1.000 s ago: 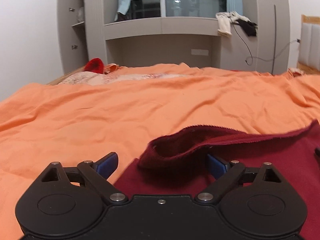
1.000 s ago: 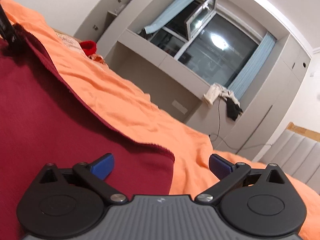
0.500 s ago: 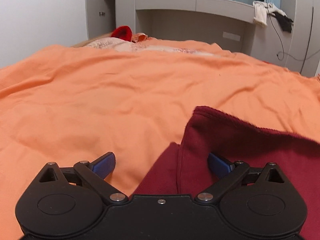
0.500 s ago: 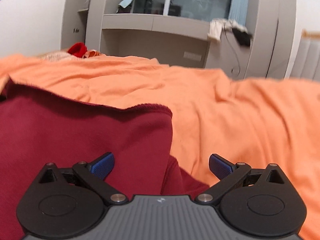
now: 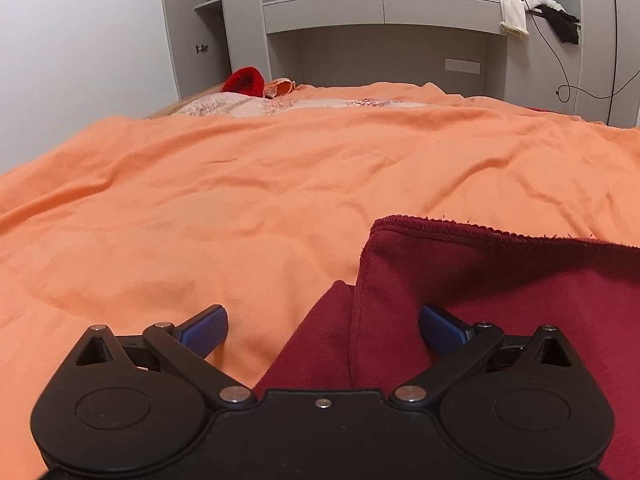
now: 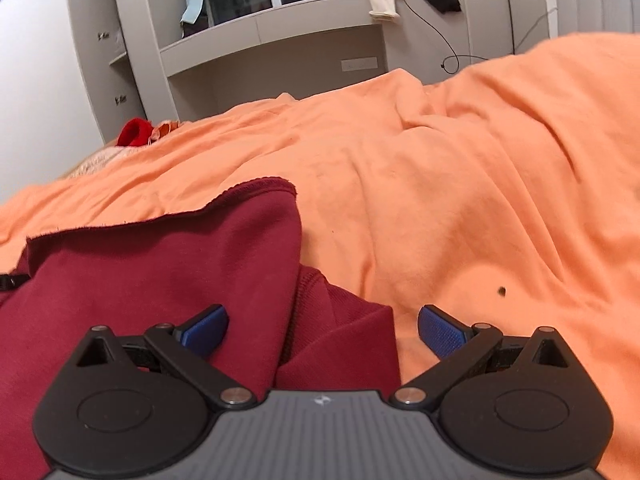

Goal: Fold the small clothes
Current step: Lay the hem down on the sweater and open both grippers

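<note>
I'm holding my left gripper spread wide over the folded maroon garment's left edge, which is lying on the orange bedsheet; my right gripper is gaping equally wide above its right edge.

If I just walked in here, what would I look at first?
Probably the big orange blanket spread across the whole bed. On it, near the cameras, lies a dark red garment with one layer folded over another, and the open left hand-held gripper and right hand-held gripper sit at its two sides.
</note>
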Tool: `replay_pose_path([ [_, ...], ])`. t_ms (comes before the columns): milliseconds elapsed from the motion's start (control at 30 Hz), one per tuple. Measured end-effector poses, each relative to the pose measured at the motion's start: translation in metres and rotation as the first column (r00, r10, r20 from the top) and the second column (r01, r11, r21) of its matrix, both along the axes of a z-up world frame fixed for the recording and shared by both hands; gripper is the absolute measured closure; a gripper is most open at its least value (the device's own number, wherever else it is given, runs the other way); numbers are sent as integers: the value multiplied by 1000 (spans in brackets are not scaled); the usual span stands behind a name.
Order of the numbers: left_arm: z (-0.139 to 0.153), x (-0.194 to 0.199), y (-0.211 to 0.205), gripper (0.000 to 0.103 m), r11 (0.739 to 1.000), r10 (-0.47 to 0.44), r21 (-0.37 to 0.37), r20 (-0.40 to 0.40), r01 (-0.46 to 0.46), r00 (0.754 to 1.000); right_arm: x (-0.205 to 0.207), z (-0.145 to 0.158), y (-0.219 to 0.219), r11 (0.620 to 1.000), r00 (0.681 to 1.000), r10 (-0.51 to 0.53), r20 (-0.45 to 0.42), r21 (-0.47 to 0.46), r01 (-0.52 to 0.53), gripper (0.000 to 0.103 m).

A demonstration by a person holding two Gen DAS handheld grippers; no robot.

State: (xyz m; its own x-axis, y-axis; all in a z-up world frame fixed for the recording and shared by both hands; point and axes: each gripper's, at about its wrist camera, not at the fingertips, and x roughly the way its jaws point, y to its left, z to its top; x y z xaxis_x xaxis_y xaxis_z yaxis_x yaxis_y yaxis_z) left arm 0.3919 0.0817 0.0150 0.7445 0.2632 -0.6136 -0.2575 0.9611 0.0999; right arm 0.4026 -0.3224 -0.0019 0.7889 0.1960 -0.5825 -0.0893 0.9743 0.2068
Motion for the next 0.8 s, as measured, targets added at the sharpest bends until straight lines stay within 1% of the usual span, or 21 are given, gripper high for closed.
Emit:
replay_pose_path([
  [133,4,-4,2,1,1000,9,-14,30,-9,1000,0,-1,-3,1000,1000,-4,-3,20,4,0],
  [233,13,-14,5,1,999,22,-37,89,-19,996,0,-1,-4,1000,1000,-5,-3,20,5,0],
  [333,27,-27,8,1,997,30,-78,133,-19,991,0,0,-3,1000,1000,-7,-5,18,7,0],
  [433,37,-43,12,1,992,35,-128,149,-15,988,2,1,-1,1000,1000,-6,-10,3,6,0],
  [567,45,-70,17,1,987,38,-163,171,-10,985,5,0,1,1000,1000,2,-27,-3,-2,0],
  [667,46,-96,20,1,982,42,-190,183,-6,982,5,-1,0,1000,1000,2,-27,-1,-2,0],
  [800,40,-131,20,1,981,38,-192,200,1,979,2,1,0,1000,1000,-8,-16,3,8,0],
])
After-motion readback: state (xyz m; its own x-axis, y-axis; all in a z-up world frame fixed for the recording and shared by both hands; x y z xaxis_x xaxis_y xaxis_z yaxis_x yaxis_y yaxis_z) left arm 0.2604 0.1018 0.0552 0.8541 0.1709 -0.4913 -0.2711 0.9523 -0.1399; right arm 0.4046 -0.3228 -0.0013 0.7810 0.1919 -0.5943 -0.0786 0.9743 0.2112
